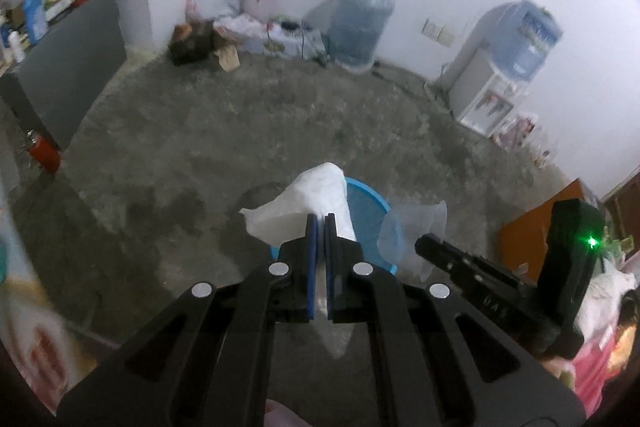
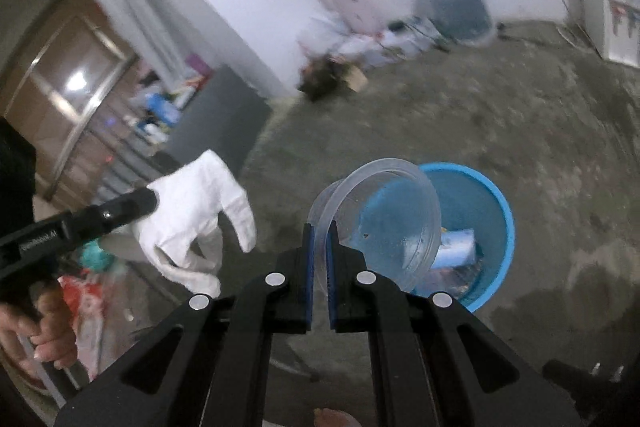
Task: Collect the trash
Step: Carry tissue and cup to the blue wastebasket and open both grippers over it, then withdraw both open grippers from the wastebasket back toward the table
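Observation:
In the left wrist view my left gripper (image 1: 320,223) is shut on a crumpled white tissue (image 1: 308,199), held over the floor just in front of a blue bin (image 1: 370,211). My right gripper (image 1: 422,242) enters from the right with a clear plastic bowl (image 1: 416,227). In the right wrist view my right gripper (image 2: 320,231) is shut on the rim of that clear bowl (image 2: 384,219), which hangs tilted over the blue bin (image 2: 480,203). The bin holds a blue-white packet (image 2: 456,247) and other trash. At the left, the left gripper (image 2: 150,201) carries the tissue (image 2: 196,215).
A large water jug (image 1: 360,23) and a water dispenser (image 1: 500,79) stand by the far wall, with bags and a box (image 1: 224,39) in the corner. A grey cabinet (image 1: 68,67) and a red object (image 1: 44,155) are at the left. A person's hand (image 2: 36,331) grips the left handle.

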Demonstrator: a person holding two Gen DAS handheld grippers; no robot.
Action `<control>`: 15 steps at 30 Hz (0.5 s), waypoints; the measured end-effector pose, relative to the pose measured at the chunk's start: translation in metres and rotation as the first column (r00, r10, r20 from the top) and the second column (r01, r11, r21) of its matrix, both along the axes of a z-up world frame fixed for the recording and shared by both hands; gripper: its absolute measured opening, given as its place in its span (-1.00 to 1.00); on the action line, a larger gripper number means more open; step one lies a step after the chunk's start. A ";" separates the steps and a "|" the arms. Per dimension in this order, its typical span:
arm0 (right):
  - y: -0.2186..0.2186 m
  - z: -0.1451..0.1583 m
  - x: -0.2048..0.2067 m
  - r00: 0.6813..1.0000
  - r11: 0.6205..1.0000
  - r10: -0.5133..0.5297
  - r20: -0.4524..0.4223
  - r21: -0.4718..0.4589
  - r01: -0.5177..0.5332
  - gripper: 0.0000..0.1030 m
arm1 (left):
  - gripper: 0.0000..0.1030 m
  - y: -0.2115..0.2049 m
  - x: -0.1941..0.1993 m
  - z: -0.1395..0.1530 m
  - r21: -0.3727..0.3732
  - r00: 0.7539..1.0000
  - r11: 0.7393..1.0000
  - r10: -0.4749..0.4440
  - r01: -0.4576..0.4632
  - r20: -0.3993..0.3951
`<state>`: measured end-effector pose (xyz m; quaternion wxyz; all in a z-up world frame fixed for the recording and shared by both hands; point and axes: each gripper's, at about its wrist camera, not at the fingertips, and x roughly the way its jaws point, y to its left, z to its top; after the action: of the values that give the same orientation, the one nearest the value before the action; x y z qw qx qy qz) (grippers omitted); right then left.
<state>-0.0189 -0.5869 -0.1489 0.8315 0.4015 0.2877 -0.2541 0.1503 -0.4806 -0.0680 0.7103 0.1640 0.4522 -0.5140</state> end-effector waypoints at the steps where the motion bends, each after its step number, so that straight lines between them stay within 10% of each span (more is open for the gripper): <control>1: -0.010 -0.013 0.006 1.000 1.000 0.003 -0.028 0.024 -0.003 -0.88 | -0.96 -0.010 0.000 -0.008 0.011 1.000 1.000 -0.007 0.007 -0.004; 4: -0.027 -0.049 0.016 0.994 0.996 0.031 -0.107 0.086 -0.022 -0.77 | -0.51 -0.050 0.004 -0.044 0.089 0.999 0.995 -0.038 0.038 0.000; 5: -0.034 -0.065 0.020 0.987 0.993 0.028 -0.159 0.115 -0.010 -0.47 | 0.05 -0.060 0.005 -0.057 0.128 0.999 0.991 -0.028 0.026 0.017; 6: -0.040 -0.079 0.023 0.979 0.990 0.026 -0.201 0.141 0.003 -0.12 | 0.14 -0.065 0.005 -0.065 0.145 0.999 0.989 -0.019 0.014 0.035; 15: -0.036 -0.096 0.011 0.964 0.983 -0.062 -0.258 0.153 0.104 -0.05 | 0.27 -0.057 -0.002 -0.068 0.172 0.994 0.985 -0.039 0.020 0.107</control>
<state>-0.0075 -0.6228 -0.2449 0.7408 0.4451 0.3940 -0.3129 0.1485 -0.5371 -0.1357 0.7097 0.2588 0.4524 -0.4741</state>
